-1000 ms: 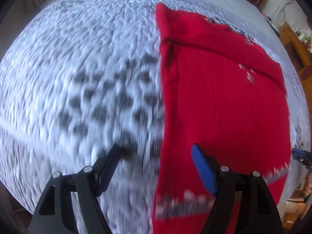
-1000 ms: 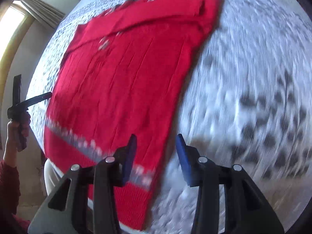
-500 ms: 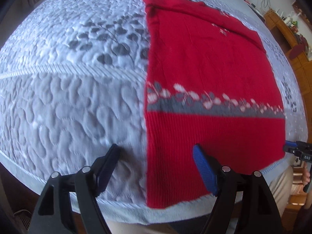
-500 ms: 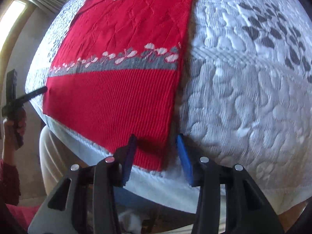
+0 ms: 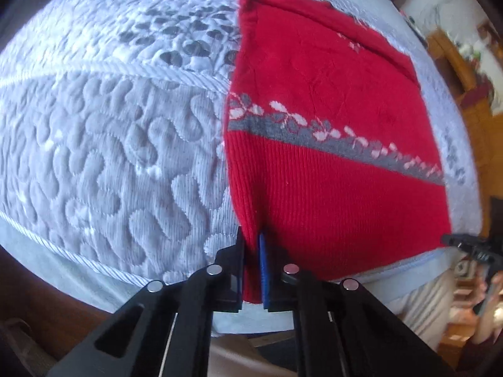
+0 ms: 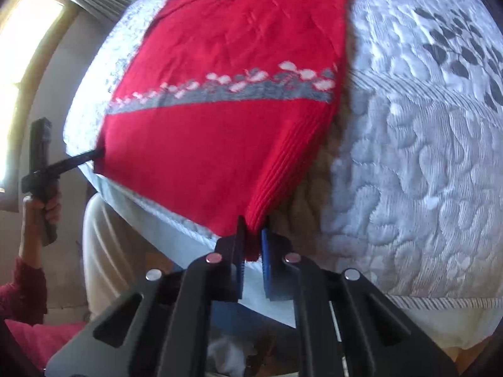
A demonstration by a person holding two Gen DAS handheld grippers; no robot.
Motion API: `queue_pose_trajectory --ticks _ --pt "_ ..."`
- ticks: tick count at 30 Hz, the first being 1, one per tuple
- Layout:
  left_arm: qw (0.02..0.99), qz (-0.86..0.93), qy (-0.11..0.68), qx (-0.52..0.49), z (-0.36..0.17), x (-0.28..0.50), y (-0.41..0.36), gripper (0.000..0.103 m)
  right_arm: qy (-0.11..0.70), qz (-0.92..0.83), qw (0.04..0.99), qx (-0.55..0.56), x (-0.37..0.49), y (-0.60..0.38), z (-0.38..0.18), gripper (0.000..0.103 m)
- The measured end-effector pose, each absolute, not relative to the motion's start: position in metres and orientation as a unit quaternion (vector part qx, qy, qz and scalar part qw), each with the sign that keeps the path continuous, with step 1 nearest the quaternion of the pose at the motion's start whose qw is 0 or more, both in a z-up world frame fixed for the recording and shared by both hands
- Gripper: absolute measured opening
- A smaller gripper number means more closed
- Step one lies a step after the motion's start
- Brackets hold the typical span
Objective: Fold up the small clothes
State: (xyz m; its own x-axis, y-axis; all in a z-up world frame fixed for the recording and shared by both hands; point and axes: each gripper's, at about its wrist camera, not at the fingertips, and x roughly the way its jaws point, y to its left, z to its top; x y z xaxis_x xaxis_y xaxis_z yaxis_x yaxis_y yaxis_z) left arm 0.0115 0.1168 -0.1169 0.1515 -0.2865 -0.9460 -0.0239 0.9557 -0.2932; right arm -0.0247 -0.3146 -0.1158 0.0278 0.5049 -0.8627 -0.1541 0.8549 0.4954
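A pale grey-white quilted bedspread (image 5: 103, 163) with stitched pebble shapes and dark leaf prints covers the bed, with wooden furniture at the room's edge in the left wrist view and a bright curtained window at the left of the right wrist view. Spread flat on it lies the red knitted sweater (image 5: 330, 119), crossed by a grey band with white flower motifs above a ribbed hem that reaches the near edge of the bed.

The left gripper (image 5: 251, 267), black with blue pads, is clenched on the sweater's near hem corner at its left side; the red rib stands pinched upright between the two pads and pulls a short ridge into the fabric just ahead of them. The right gripper (image 6: 253, 245) is likewise clamped on the opposite near hem corner (image 6: 257, 216), where the ribbed edge is gathered and lifted slightly off the bedspread, casting a shadow beside it.

Each view catches the other tong at the far hem corner: the left one (image 6: 63, 165), held by a hand (image 6: 47, 207) with a dark red sleeve.
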Motion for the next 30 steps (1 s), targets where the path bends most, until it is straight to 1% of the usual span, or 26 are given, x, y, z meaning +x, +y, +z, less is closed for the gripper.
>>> queue_pose_trajectory --ticks 2,4,7,12,15,22,25,26,27,28,29,30 --pt "0.750 -0.093 0.639 -0.141 -0.108 0.014 0.127 0.007 0.643 0.246 0.707 0.160 -0.018 -0.321 -0.105 0.007" --pt "0.759 -0.092 0.629 -0.140 -0.096 0.020 0.137 0.007 0.631 0.249 0.714 0.175 -0.009 -0.327 -0.093 0.007" --pt "0.767 -0.089 0.619 -0.144 -0.084 0.037 0.142 0.007 0.622 0.240 0.726 0.171 0.011 -0.331 -0.080 0.007" --pt "0.780 -0.083 0.604 -0.142 -0.074 0.077 0.133 0.007 0.622 0.224 0.731 0.168 0.046 -0.338 -0.077 0.007" --pt "0.783 -0.079 0.602 -0.134 -0.077 0.103 0.126 0.007 0.628 0.216 0.726 0.177 0.069 -0.347 -0.084 0.007" --pt "0.771 -0.056 0.616 -0.150 -0.106 0.162 0.109 0.008 0.650 0.195 0.700 0.225 0.133 -0.367 -0.115 0.007" --pt "0.765 -0.052 0.625 -0.150 -0.117 0.177 0.104 0.008 0.656 0.190 0.694 0.227 0.152 -0.368 -0.124 0.009" --pt "0.760 -0.048 0.630 -0.151 -0.120 0.182 0.104 0.013 0.658 0.181 0.697 0.220 0.158 -0.369 -0.126 0.015" --pt "0.759 -0.047 0.632 -0.154 -0.120 0.185 0.105 0.015 0.659 0.175 0.699 0.216 0.161 -0.369 -0.126 0.027" --pt "0.759 -0.046 0.629 -0.163 -0.120 0.188 0.108 0.016 0.657 0.172 0.703 0.213 0.165 -0.371 -0.125 0.033" --pt "0.759 -0.046 0.627 -0.169 -0.119 0.190 0.111 0.020 0.653 0.173 0.706 0.214 0.168 -0.374 -0.124 0.034" --pt "0.762 -0.043 0.624 -0.169 -0.117 0.190 0.114 0.035 0.650 0.174 0.707 0.218 0.170 -0.377 -0.122 0.034"
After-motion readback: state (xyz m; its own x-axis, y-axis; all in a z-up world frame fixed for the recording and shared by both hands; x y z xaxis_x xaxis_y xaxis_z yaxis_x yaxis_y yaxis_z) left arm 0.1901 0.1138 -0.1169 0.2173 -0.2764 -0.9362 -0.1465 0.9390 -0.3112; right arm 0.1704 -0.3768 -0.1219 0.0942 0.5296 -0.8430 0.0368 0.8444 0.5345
